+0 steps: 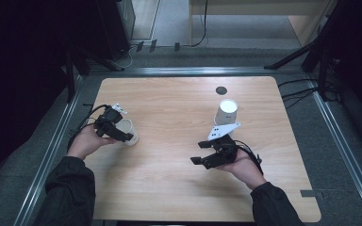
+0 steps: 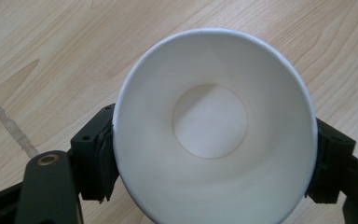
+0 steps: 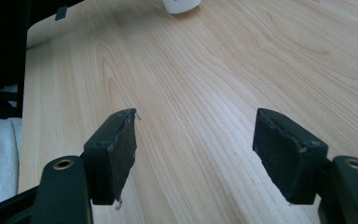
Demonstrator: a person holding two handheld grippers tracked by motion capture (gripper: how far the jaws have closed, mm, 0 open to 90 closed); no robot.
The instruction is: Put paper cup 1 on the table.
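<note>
A white paper cup [image 2: 209, 121] sits between the jaws of my left gripper [image 2: 214, 158], its open mouth facing the camera, and the pads press on its wall from both sides. From above, that cup [image 1: 129, 132] is tilted just over the left part of the table, with the left gripper [image 1: 122, 133] shut on it. A second white paper cup [image 1: 227, 112] stands right of centre, farther back. Nearer than it, my right gripper [image 1: 199, 153] is open with nothing between its jaws. In the right gripper view, my right gripper [image 3: 196, 121] shows bare wood between its jaws, and the second cup [image 3: 182, 4] is at the top edge.
The wooden table [image 1: 169, 188] has a dark round hole [image 1: 221, 90] near its far edge. A grey strip of tape [image 1: 311, 193] lies at the front right corner. Metal rails and cables run around the table, with dark stands at both far corners.
</note>
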